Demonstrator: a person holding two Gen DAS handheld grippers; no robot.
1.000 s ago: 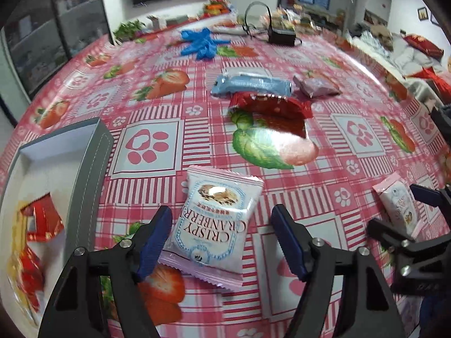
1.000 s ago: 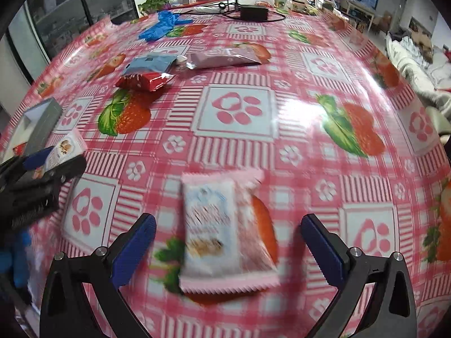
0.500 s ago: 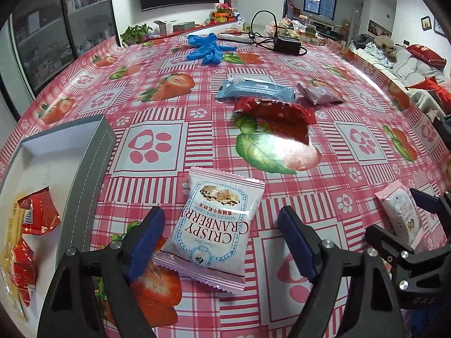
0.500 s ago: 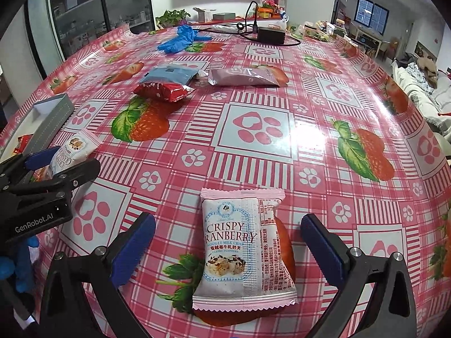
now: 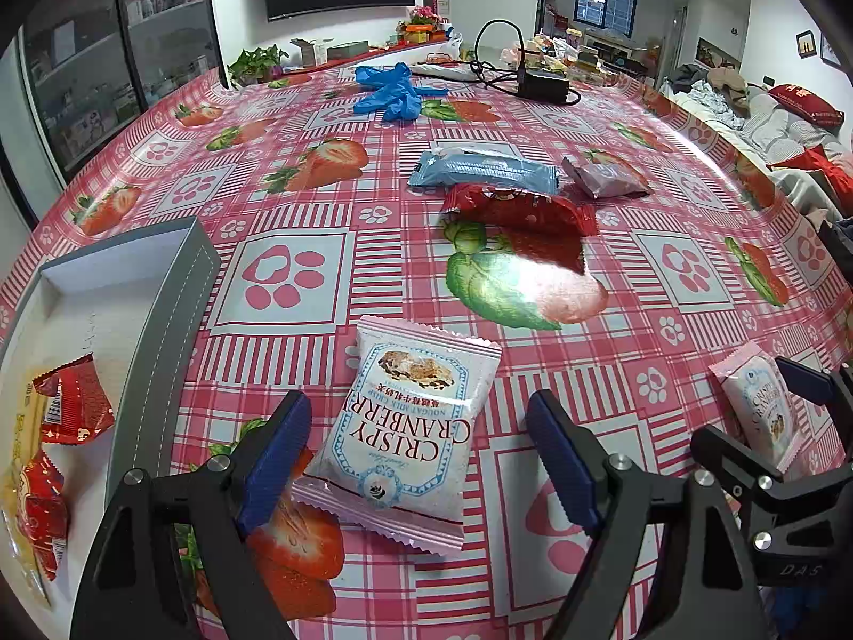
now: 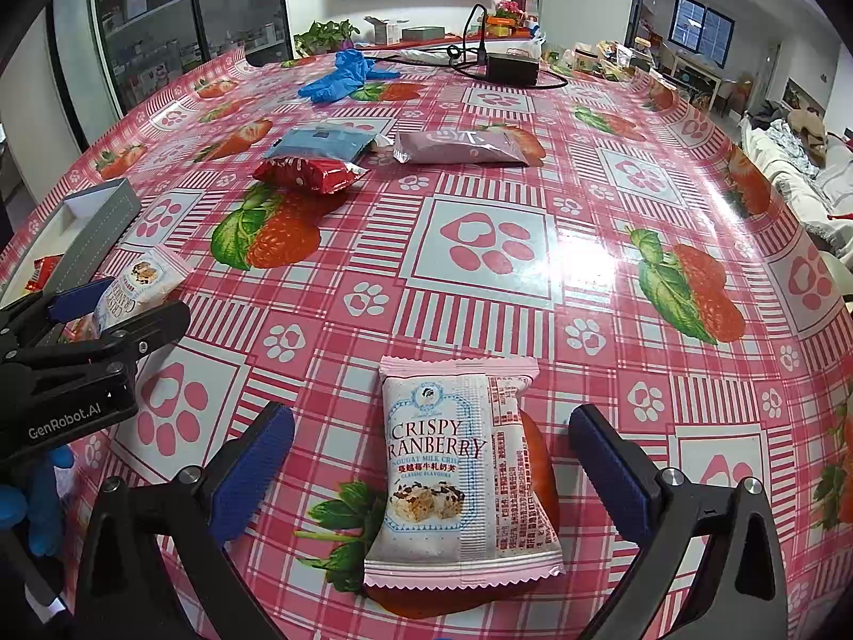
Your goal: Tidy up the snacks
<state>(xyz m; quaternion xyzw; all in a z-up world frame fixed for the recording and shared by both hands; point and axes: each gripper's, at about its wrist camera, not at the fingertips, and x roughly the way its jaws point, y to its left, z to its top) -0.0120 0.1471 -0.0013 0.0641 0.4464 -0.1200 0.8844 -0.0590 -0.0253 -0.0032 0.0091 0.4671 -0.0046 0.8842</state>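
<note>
Three red packs (image 5: 53, 458) in box (image 5: 160, 320), left cam only.

Blue gloves (image 5: 392, 92) and black adapter (image 5: 545, 87) with cable at far end of strawberry tablecloth (image 5: 298, 170).

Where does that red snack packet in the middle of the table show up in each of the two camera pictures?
Left wrist view: the red packet lies right of centre in the upper half, just below the light blue packet.
Right wrist view: the red packet lies upper left, again just in front of the light blue packet.
Shared landmark: the blue gloves near the table's far edge.
</note>
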